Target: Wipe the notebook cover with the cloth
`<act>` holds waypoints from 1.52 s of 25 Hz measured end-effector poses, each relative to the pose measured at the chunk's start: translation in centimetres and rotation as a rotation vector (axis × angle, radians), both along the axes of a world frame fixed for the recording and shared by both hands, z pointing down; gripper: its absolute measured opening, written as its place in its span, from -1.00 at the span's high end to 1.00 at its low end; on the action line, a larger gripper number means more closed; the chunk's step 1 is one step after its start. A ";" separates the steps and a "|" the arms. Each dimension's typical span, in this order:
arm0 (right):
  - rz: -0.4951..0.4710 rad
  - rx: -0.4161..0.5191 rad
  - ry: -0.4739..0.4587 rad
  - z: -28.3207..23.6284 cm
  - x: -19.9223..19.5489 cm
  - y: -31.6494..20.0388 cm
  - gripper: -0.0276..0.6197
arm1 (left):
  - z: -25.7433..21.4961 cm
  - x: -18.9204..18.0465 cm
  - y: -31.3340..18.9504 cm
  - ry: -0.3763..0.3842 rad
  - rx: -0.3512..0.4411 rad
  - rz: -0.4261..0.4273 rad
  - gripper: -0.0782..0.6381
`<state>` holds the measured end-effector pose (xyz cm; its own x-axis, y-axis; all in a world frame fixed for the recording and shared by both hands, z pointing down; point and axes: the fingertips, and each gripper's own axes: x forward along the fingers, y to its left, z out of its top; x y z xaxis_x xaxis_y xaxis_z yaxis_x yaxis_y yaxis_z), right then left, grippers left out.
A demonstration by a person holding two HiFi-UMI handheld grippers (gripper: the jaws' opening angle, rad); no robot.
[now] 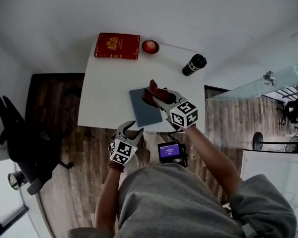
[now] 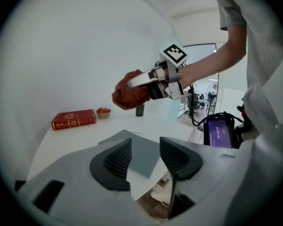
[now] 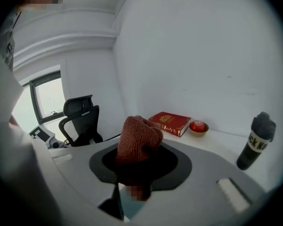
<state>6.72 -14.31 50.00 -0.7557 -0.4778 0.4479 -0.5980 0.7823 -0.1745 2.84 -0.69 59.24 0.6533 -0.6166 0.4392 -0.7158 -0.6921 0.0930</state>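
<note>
A grey-blue notebook lies flat near the front edge of the white table. My right gripper hangs over the notebook's far right corner, shut on a bunched reddish-brown cloth. In the right gripper view the cloth bulges up from between the jaws. My left gripper sits at the table's front edge, just short of the notebook, with its jaws open and nothing between them. In the left gripper view the notebook shows beyond the open jaws, and the cloth hangs above it.
A red hardback book, a small bowl holding a red apple and a black bottle stand along the table's far side. A black office chair is on the wooden floor at the left. A small device with a lit screen hangs at the person's chest.
</note>
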 end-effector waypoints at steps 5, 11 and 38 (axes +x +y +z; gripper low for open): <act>-0.133 -0.004 0.093 4.4 -3.2 -4.1 0.54 | 5.4 -0.6 -1.2 -0.038 -0.134 0.044 0.05; -0.207 -0.128 0.134 10.8 -6.3 -7.1 0.54 | 10.9 -0.4 -1.2 -0.110 -0.253 0.108 -0.07; -0.173 -0.511 0.266 20.0 -6.4 -6.0 0.57 | 14.2 1.5 -2.5 -0.225 -0.309 0.035 -0.18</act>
